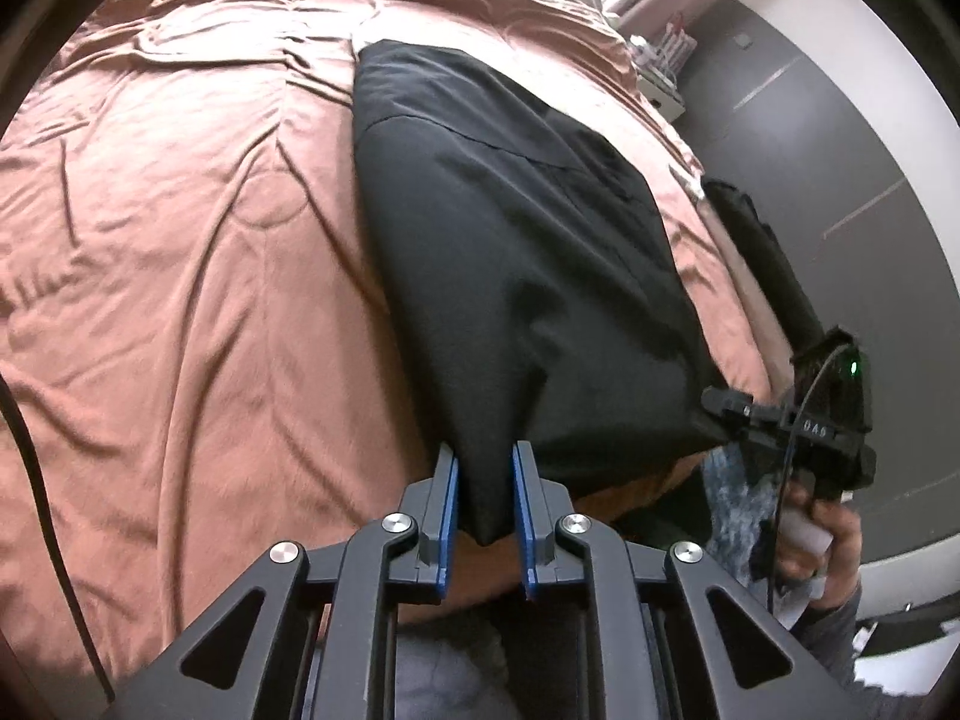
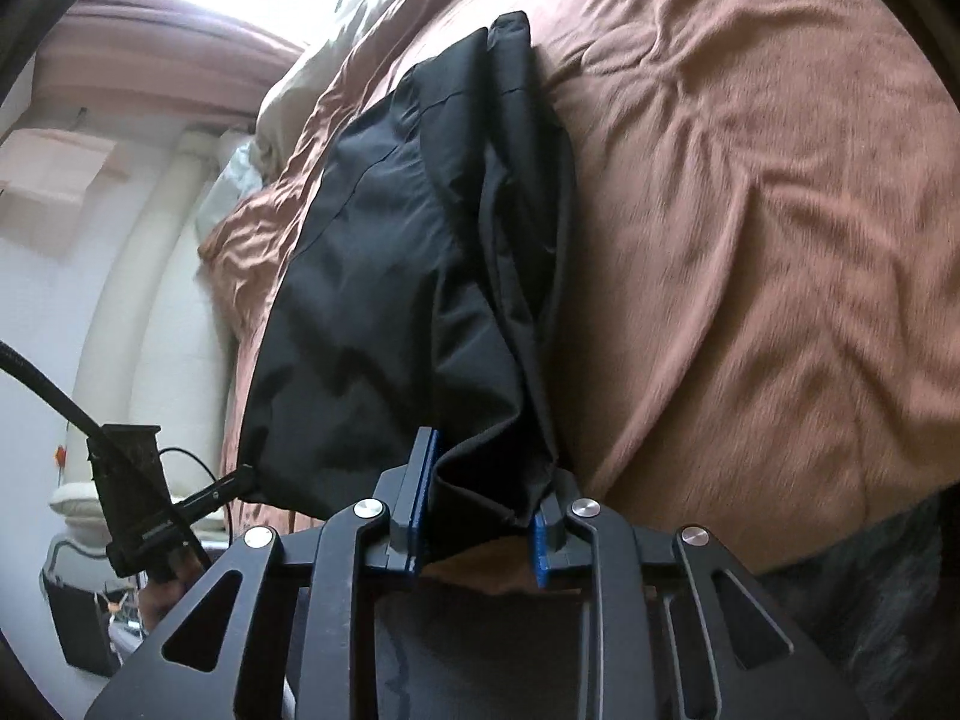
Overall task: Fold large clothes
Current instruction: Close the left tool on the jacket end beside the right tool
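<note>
Claws, left (image 1: 485, 498) and right (image 2: 480, 510), angled downward, pinch black garment (image 1: 510, 252) corners.

We have open room over the brown bedspread (image 1: 180, 300) on our left — only creases there. The black garment (image 1: 510, 252) covers the strip ahead, a beige pillow (image 2: 312, 72) blocks the far end, and the right gripper (image 1: 729, 420) crowds the right corner.
</note>
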### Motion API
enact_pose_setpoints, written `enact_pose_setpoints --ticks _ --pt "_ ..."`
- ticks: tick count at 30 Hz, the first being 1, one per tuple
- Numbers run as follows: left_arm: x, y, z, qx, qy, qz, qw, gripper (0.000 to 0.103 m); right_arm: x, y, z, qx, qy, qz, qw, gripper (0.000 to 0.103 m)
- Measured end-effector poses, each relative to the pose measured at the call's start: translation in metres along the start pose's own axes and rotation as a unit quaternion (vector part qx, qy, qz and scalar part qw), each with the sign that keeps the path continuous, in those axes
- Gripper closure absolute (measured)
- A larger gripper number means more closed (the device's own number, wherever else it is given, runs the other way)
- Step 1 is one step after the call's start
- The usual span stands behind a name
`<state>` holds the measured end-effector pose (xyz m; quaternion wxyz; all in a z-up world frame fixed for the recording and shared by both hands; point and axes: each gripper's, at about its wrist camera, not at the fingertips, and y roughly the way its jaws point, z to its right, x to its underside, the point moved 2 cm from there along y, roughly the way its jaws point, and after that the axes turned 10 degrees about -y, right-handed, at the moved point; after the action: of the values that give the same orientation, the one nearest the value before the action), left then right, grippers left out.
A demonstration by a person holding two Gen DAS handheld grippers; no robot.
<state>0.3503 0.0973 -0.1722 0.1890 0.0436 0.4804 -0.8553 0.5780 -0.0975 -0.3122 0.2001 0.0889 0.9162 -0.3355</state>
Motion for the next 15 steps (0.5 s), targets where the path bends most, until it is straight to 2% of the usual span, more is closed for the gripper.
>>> enact_pose_setpoints --ticks 5,7,8,9,10,11,12,15 --pt "0.022 -0.003 -0.011 -0.005 0.004 -0.027 0.9996 0.082 0.002 -0.001 -0.005 0.000 -0.037 -0.042 0.998 0.077" --pt "0.022 -0.003 -0.015 -0.012 0.004 -0.033 0.9994 0.078 -0.005 -0.007 -0.003 0.016 -0.049 -0.043 0.998 0.071" --pt "0.019 -0.002 -0.017 -0.012 0.002 -0.037 0.9992 0.076 -0.009 -0.011 -0.001 0.023 -0.050 -0.042 0.998 0.062" --pt "0.014 -0.003 -0.019 -0.009 -0.002 -0.037 0.9993 0.071 -0.019 -0.015 0.004 0.032 -0.049 -0.035 0.998 0.051" --pt "0.011 -0.004 -0.020 -0.008 -0.005 -0.033 0.9994 0.058 -0.025 -0.018 0.003 0.035 -0.048 -0.025 0.998 0.044" --pt "0.004 -0.006 -0.021 -0.009 -0.011 -0.023 0.9996 0.050 -0.033 -0.022 0.005 0.038 -0.047 -0.015 0.998 0.035" --pt "0.000 -0.008 -0.022 -0.009 -0.015 -0.014 0.9998 0.040 -0.041 -0.025 0.006 0.040 -0.047 -0.004 0.998 0.035" --pt "-0.019 -0.008 -0.025 0.000 -0.031 0.002 0.9995 0.039 -0.067 -0.026 0.008 0.032 -0.045 0.008 0.998 0.034"
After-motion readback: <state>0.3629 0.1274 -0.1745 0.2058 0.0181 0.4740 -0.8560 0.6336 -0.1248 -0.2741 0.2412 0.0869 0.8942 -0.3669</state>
